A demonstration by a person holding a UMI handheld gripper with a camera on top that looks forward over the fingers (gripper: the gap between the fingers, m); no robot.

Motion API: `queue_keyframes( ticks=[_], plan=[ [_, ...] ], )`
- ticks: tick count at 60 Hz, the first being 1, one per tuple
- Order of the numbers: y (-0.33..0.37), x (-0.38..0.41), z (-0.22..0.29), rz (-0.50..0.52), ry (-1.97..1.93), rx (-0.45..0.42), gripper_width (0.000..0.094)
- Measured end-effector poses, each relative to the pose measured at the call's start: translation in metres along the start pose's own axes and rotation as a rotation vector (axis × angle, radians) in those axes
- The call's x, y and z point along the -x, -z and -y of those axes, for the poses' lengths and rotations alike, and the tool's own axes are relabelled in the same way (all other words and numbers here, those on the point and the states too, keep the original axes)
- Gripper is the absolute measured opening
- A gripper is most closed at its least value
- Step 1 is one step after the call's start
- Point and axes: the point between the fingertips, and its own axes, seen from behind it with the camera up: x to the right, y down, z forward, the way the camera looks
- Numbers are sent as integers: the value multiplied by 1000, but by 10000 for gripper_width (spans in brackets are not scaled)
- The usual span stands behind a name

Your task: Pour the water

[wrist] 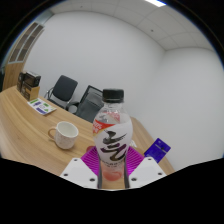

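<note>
Bottle [113, 135] stands upright between my gripper [112, 172] fingers, pink pads pressed to its lower sides, white cap up and its long axis vertical above the wooden table [25, 120]. White mug [64, 133], the likely target, sits left of the bottle, near it but apart. I cannot see the bottle's base, nor make out the purple object [158, 150] right of it.

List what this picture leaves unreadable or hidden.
- Bottle, gripper view: its base is hidden between the tool pads, so whether both pads press it is unclear.
- Cup: the inside is out of sight behind its rim.
- Book: partly hidden by the bottle; cover too small to read.
</note>
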Motion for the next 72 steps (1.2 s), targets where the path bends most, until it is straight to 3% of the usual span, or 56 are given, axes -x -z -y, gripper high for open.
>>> queue_keyframes(
  ticks=[25,32,41,55,72],
  plan=[
    [-132,-15,59,-266,1275,-27,297],
    [-148,2,64,-281,1537,-49,294],
    [-153,30,74,-274,1716,-152,295],
    [-152,20,68,-196,1551,-144,296],
    [-122,-9,88,83,510,-144,299]
  ],
)
